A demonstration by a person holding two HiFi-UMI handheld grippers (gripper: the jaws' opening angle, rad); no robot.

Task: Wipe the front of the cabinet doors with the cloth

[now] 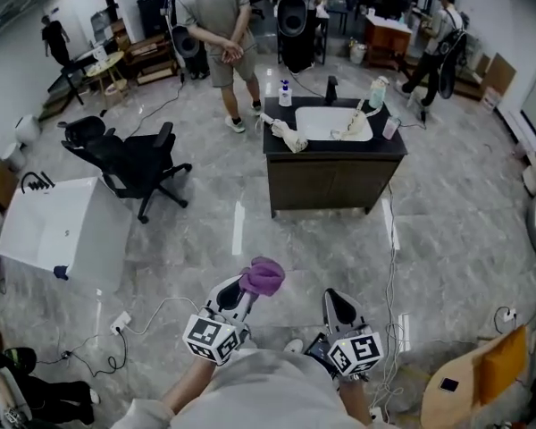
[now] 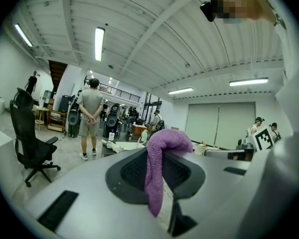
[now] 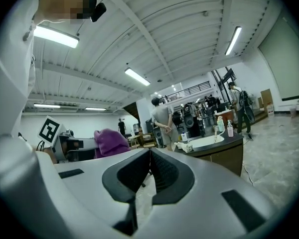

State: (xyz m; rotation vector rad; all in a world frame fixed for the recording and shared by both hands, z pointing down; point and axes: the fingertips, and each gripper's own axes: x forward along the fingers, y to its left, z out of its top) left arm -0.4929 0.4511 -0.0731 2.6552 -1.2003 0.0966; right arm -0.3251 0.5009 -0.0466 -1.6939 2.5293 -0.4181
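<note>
Cloth (image 2: 154, 178): purple, soft, light, limp. Pinched in left hand-held gripper (image 1: 247, 286), bunched above jaws, tail drooping. Best hold mid-fold, leaving pad free. Right hand-held gripper (image 3: 149, 172) jaws together, empty. Cabinet doors (image 1: 330, 184) well ahead of both.

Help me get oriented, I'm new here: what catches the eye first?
The bright purple cloth clamped in the left gripper, low in the head view, stands out first. Ahead across the grey floor stands the dark brown cabinet with a white sink; the right gripper is shut and empty.
</note>
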